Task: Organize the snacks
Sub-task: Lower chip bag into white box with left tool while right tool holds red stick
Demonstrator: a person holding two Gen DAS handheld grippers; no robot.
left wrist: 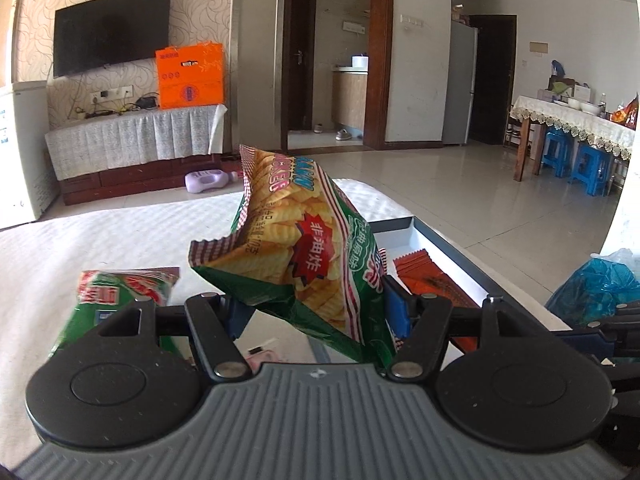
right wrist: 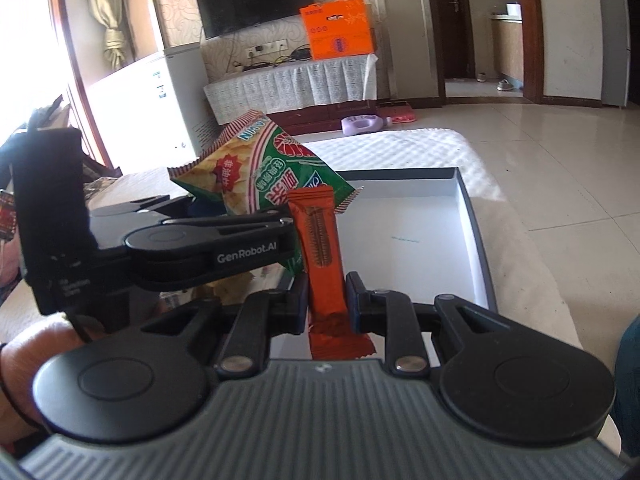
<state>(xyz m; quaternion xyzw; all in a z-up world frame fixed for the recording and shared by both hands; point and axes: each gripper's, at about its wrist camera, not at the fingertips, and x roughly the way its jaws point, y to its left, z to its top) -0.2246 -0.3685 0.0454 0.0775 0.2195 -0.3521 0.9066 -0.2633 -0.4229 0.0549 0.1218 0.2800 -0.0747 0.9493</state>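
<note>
Wall-mounted TV (left wrist: 112,42), tiled floor (left wrist: 460,192) (sunlit), draped dining table (left wrist: 576,120)

Daylight is pouring in from the window (right wrist: 36,40), blowing it out white. Fisheye distortion is bending the frame edges, and the green packet (left wrist: 116,296) is blurring.

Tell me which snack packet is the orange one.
The slim orange packet, held upright in the right claw. The chip bag in the left claw is green and yellow.

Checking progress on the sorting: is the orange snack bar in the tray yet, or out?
Out. The right claw holds the orange snack bar upright above the tray.
</note>
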